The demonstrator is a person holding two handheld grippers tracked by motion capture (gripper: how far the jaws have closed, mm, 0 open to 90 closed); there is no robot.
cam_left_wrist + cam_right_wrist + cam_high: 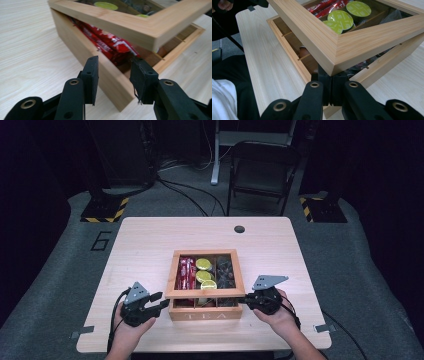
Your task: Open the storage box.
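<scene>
Wooden tea box [205, 315] — glass-paned lid [205, 293] raised, tilted.

We see a pale wood surface [145, 245] and a light wooden box [205, 312], its lid [172, 275] framed in the same blond grain. Inside we spot red sachets [186, 272] with white print, lime-green discs [204, 265], and dark packets [225, 270]. Black grippers [160, 302], grey plates on top. Yellow-black hazard stripes [117, 212] mark the grey floor [60, 270].
</scene>
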